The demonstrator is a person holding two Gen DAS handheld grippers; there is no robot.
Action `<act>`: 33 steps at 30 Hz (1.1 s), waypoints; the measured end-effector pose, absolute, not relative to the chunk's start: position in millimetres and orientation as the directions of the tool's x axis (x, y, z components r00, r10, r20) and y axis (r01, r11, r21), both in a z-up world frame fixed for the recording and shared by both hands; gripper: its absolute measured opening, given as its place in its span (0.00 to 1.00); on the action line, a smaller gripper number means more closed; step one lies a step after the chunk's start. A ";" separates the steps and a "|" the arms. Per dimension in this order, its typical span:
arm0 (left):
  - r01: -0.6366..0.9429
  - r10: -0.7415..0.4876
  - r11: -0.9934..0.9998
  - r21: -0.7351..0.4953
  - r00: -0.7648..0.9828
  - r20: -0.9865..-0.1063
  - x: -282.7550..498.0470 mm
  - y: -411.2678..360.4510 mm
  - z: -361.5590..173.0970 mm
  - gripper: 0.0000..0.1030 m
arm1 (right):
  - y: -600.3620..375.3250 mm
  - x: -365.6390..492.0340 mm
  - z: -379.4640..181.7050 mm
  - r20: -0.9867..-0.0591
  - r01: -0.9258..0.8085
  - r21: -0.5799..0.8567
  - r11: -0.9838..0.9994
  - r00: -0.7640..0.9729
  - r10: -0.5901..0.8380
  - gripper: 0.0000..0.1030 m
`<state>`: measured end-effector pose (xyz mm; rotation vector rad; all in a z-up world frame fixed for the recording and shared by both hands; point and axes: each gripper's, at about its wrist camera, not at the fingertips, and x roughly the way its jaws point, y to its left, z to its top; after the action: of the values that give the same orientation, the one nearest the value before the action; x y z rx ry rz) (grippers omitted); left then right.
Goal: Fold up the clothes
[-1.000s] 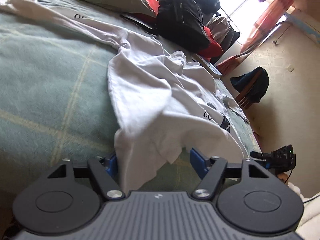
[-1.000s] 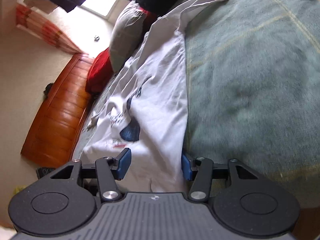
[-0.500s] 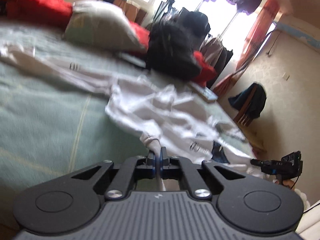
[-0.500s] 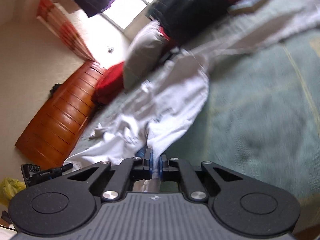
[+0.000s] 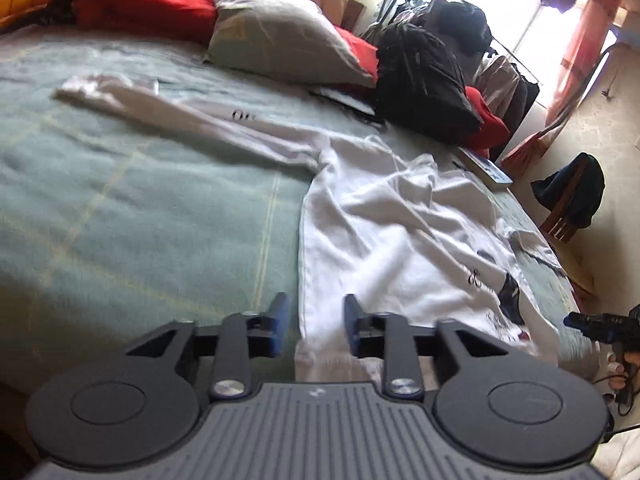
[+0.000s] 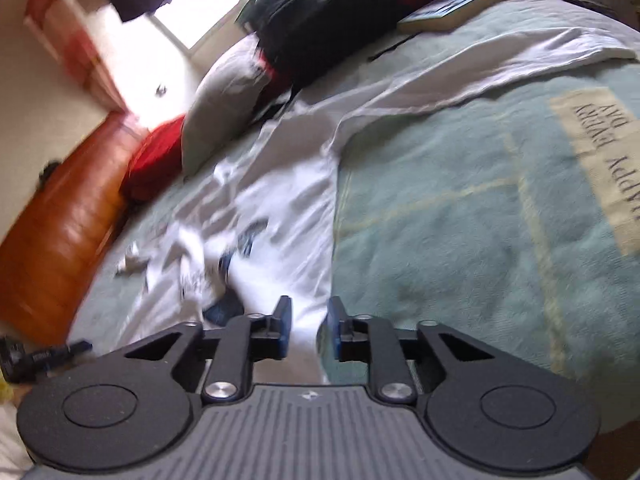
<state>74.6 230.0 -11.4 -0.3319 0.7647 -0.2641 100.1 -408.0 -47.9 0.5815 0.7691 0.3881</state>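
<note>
A white long-sleeved shirt (image 5: pixel 380 236) with dark print lies spread and wrinkled on the green blanket (image 5: pixel 140 208), one sleeve (image 5: pixel 180 116) stretched to the far left. My left gripper (image 5: pixel 312 322) is open at the shirt's near hem, and the hem's left corner runs between the fingers. In the right wrist view the same shirt (image 6: pixel 280 216) lies across the bed, its other sleeve (image 6: pixel 500 68) reaching right. My right gripper (image 6: pixel 307 328) is open too, with the hem's right edge passing between its blue pads. The right gripper (image 5: pixel 600 326) also shows at the left wrist view's right edge.
A grey pillow (image 5: pixel 288 36), red cushions (image 5: pixel 140 0), a black backpack (image 5: pixel 424 80) and a book (image 5: pixel 488 168) sit at the bed's far side. A wooden headboard (image 6: pixel 52 224) borders the bed. A chair draped with dark cloth (image 5: pixel 572 196) stands beyond the bed.
Both grippers closed on the shirt's hem half a second ago and lifted it; now both have opened and the shirt lies flatter, pulled toward the near edge.
</note>
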 end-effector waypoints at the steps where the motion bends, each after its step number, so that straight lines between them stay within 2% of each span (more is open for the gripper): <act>1: 0.127 -0.353 0.918 -0.375 0.691 -0.630 83.5 224.9 -8.9 0.41 | -410.0 101.2 -48.1 -0.545 -0.106 0.612 0.784 0.661 0.515 0.30; 4: 0.168 -0.358 0.926 -0.339 0.680 -0.640 113.5 208.8 -4.4 0.43 | -406.2 124.3 -44.2 -0.566 -0.113 0.590 0.799 0.648 0.510 0.32; 6: 0.185 -0.362 0.928 -0.324 0.661 -0.657 140.6 197.0 -8.1 0.51 | -400.3 146.8 -40.0 -0.576 -0.133 0.575 0.808 0.635 0.515 0.38; 8: 0.181 -0.365 0.927 -0.329 0.640 -0.676 168.5 188.5 -16.4 0.55 | -395.2 175.3 -44.0 -0.582 -0.137 0.586 0.799 0.615 0.532 0.46; 12: 0.119 -0.340 0.932 -0.342 0.616 -0.711 219.9 185.5 -38.5 0.56 | -390.7 231.2 -56.8 -0.601 -0.106 0.606 0.788 0.588 0.541 0.49; 15: 0.069 -0.376 0.904 -0.422 0.600 -0.706 247.1 194.9 -54.4 0.61 | -393.2 266.3 -68.2 -0.613 -0.072 0.630 0.773 0.565 0.552 0.56; 18: 0.018 -0.397 0.877 -0.480 0.588 -0.704 267.8 202.5 -67.8 0.63 | -395.4 288.2 -78.8 -0.600 -0.062 0.665 0.744 0.549 0.582 0.58; 24: -0.028 -0.487 0.775 -0.632 0.611 -0.624 301.5 211.4 -83.1 0.71 | -393.5 314.1 -88.0 -0.562 -0.063 0.713 0.698 0.544 0.623 0.62; 31: -0.032 -0.512 0.727 -0.686 0.640 -0.573 327.5 204.4 -92.8 0.69 | -392.3 333.6 -94.2 -0.531 -0.050 0.746 0.664 0.558 0.638 0.61; 32: -0.033 -0.506 0.729 -0.684 0.646 -0.571 328.9 204.2 -93.1 0.64 | -391.5 335.7 -94.1 -0.531 -0.049 0.744 0.666 0.562 0.634 0.61; 33: -0.035 -0.491 0.743 -0.668 0.651 -0.580 329.6 203.6 -92.5 0.47 | -390.7 337.9 -93.9 -0.531 -0.047 0.742 0.668 0.566 0.630 0.60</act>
<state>329.6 203.6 -92.5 -0.7008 0.8349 -0.2841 337.9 -390.7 -93.9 0.7469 0.8895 0.4452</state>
